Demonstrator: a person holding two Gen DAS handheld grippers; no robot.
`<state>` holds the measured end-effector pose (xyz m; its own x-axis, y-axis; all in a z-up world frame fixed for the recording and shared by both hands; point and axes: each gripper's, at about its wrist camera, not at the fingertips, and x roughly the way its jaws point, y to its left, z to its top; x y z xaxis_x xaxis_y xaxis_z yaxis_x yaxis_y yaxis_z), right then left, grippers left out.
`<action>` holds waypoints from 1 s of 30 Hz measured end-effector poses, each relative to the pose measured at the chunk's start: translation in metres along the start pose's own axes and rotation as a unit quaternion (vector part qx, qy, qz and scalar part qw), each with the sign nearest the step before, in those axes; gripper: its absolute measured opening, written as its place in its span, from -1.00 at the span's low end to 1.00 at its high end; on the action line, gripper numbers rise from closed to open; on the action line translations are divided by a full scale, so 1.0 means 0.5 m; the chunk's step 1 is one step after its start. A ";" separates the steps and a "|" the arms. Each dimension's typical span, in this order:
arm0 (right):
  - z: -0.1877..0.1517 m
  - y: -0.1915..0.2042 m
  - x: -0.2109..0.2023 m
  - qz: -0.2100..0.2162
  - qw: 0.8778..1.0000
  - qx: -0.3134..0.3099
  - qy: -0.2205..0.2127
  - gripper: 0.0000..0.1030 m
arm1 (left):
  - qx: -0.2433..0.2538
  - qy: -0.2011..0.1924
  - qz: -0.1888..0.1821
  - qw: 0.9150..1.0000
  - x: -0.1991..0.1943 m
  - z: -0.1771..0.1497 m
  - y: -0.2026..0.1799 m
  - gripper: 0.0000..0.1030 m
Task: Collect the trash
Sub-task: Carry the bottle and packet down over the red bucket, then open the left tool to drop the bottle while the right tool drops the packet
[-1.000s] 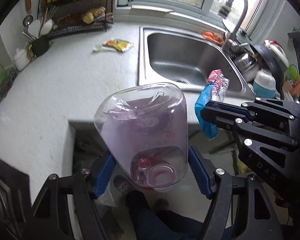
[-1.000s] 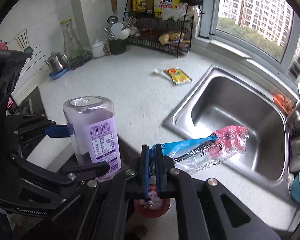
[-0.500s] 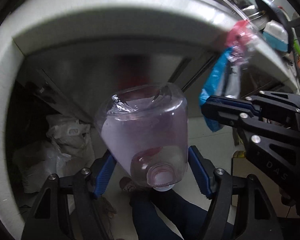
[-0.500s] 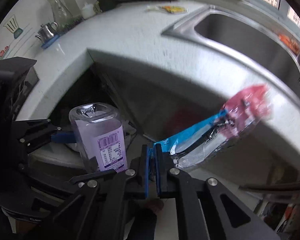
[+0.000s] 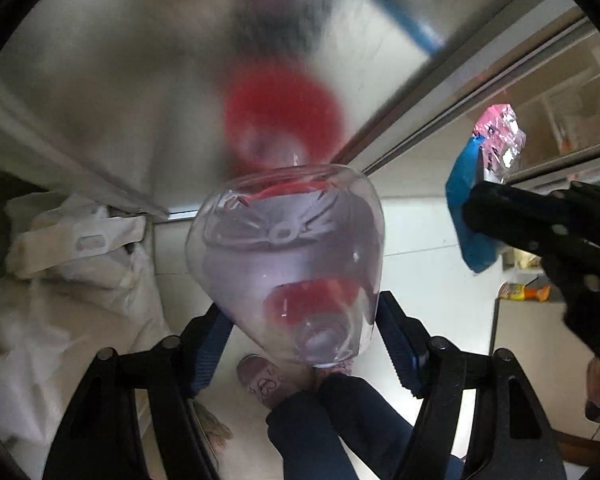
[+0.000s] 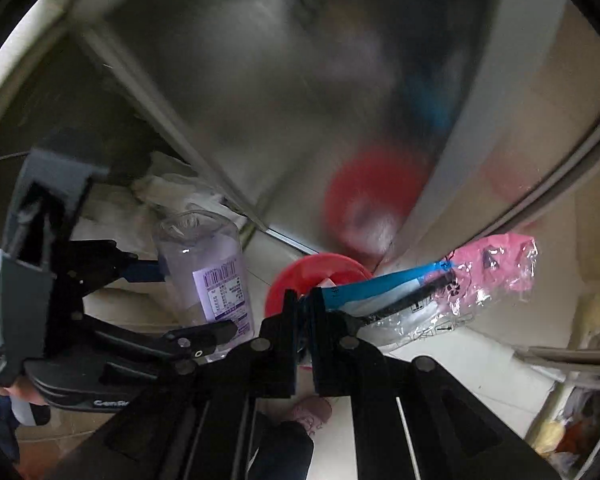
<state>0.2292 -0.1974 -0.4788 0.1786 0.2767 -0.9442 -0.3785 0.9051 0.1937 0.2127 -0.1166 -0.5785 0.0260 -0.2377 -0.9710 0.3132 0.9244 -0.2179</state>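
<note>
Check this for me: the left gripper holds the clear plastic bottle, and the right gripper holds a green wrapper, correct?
Not quite. The left gripper does hold the clear plastic bottle, but the wrapper in the right gripper is blue and pink, as the right wrist view shows.

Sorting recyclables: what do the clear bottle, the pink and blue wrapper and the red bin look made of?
Clear purple-labelled bottle: rigid transparent plastic, glossy, see-through walls.
Pink and blue wrapper: thin crinkled plastic film, shiny creases, partly clear.
Round red bin: probably smooth moulded plastic; only its rim shows.
</note>
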 end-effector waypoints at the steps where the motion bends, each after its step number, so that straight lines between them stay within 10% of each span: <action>1: -0.004 -0.016 0.021 0.002 1.000 0.010 0.003 -0.91 | 0.004 0.003 0.000 1.000 0.020 0.004 0.001 0.35; 7: -0.018 -0.051 0.088 0.007 0.999 0.034 0.016 -0.91 | 0.027 -0.008 -0.006 1.000 0.071 0.007 -0.007 0.37; 17: -0.068 -0.043 0.027 0.028 0.999 0.045 0.011 -0.91 | 0.045 -0.020 0.041 0.998 -0.005 -0.001 -0.008 1.00; 30: -0.092 0.008 0.150 0.086 0.994 0.009 0.065 -0.90 | 0.014 -0.013 0.076 0.997 0.028 -0.028 0.087 1.00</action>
<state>0.1992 -0.1880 -0.5612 -0.0076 0.3847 -0.9230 -0.3758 0.8543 0.3591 0.2133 -0.0754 -0.6027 0.0985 -0.1039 -0.9897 0.3305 0.9415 -0.0660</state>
